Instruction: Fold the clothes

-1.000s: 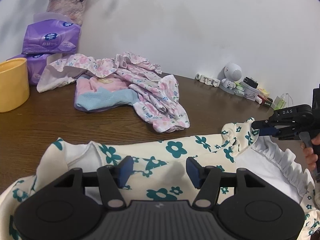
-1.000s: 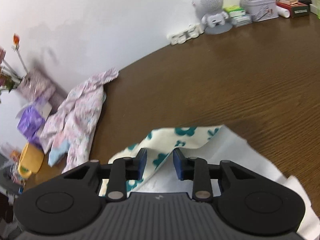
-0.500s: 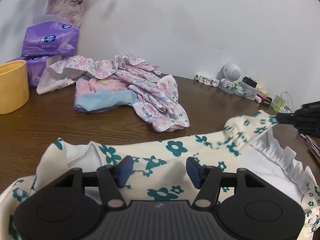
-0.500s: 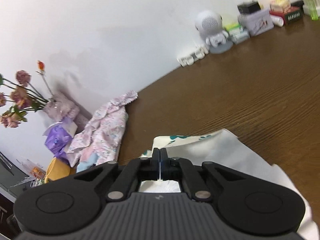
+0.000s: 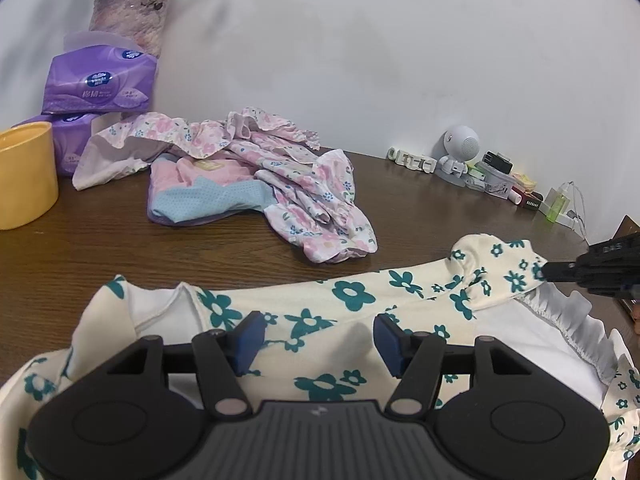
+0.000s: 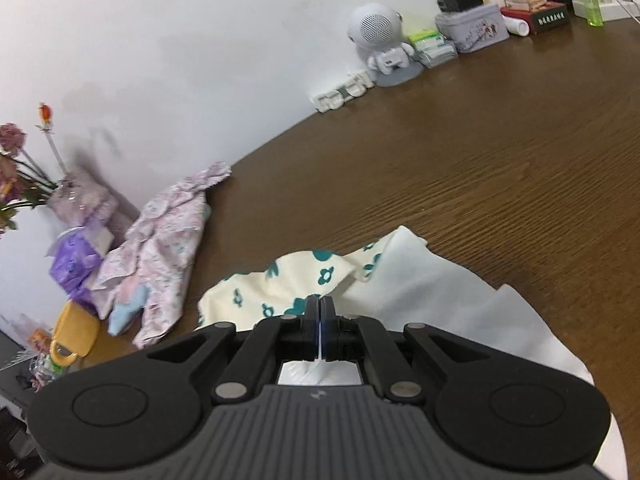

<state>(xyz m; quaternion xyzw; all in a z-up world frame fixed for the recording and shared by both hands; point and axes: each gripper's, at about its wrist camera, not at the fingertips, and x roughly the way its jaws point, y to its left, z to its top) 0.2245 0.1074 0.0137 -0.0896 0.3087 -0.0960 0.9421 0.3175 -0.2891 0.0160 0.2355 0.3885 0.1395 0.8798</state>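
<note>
A cream garment with teal flowers (image 5: 344, 300) lies spread across the near edge of the brown desk (image 5: 120, 248). The right gripper (image 6: 321, 320), fingers clamped together on the garment's fabric, holds one end raised at the right; the left gripper (image 5: 316, 338) hovers over its middle, fingers apart. At far left, a yellow cup (image 5: 24, 176), contents unseen, and a vase (image 5: 128, 20) holding green stems.

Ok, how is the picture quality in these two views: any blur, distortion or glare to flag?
Left wrist view: sharp, with even soft light; fisheye bends the table edge, black vignette in the corners, and the floral garment is crisp. Right wrist view: the flowers at the left edge are smeared and the horizon is tilted, while the speaker figure stays clear. No glare in either.
</note>
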